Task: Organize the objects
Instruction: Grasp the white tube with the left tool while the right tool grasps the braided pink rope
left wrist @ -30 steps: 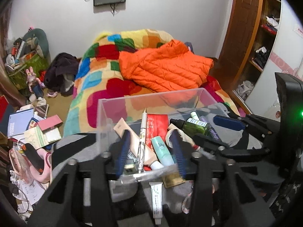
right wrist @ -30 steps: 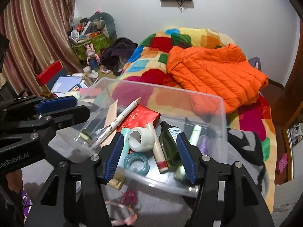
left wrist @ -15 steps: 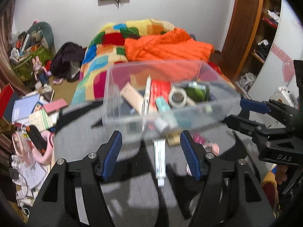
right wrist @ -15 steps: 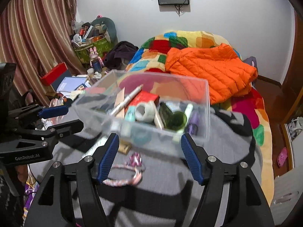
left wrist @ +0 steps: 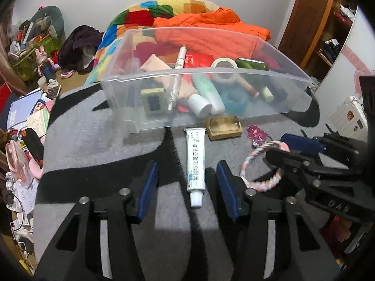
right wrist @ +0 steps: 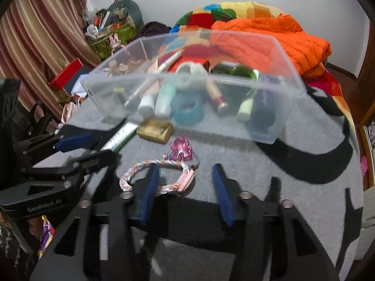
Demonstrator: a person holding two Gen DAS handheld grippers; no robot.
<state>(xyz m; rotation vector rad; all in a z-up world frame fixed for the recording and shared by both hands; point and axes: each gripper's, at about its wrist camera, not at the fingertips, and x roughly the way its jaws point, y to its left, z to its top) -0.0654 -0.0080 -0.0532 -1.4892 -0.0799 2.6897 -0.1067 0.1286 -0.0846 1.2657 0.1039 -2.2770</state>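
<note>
1. Presently both grippers hovered low over the grey cloth surface [left wrist: 98, 140], in front of the clear plastic bin [left wrist: 201, 72], which took up the upper middle of both views and already held a tape roll, tubes, a pen and a green bottle.
2. Left gripper [left wrist: 185, 187]: jaws spread wide, nothing held. The white tube [left wrist: 196, 164] lay on the cloth in the centre of the left view, directly between the two blue pads, just short of them.
3. Key relation: the tube's long axis ran along the gripper's forward direction, cap end at lower centre, nearest the camera, crimped end toward the bin wall. Judged that a straight descent and squeeze across its narrow width would take it, no wrist turn needed.
4. Right gripper [right wrist: 185, 187]: also wide open and empty. The braided bracelet [right wrist: 159, 175] lay at centre-left of the right view, its loop partly overlapping the left pad; the pink foil ornament [right wrist: 180, 151] lay just beyond it.
5. A gold box [left wrist: 223, 126] rested against the bin's near wall, right of the tube's far end.
6. Judgement: left arm nearer the tube, right arm nearer the bracelet. Four items remained outside the bin.
</note>
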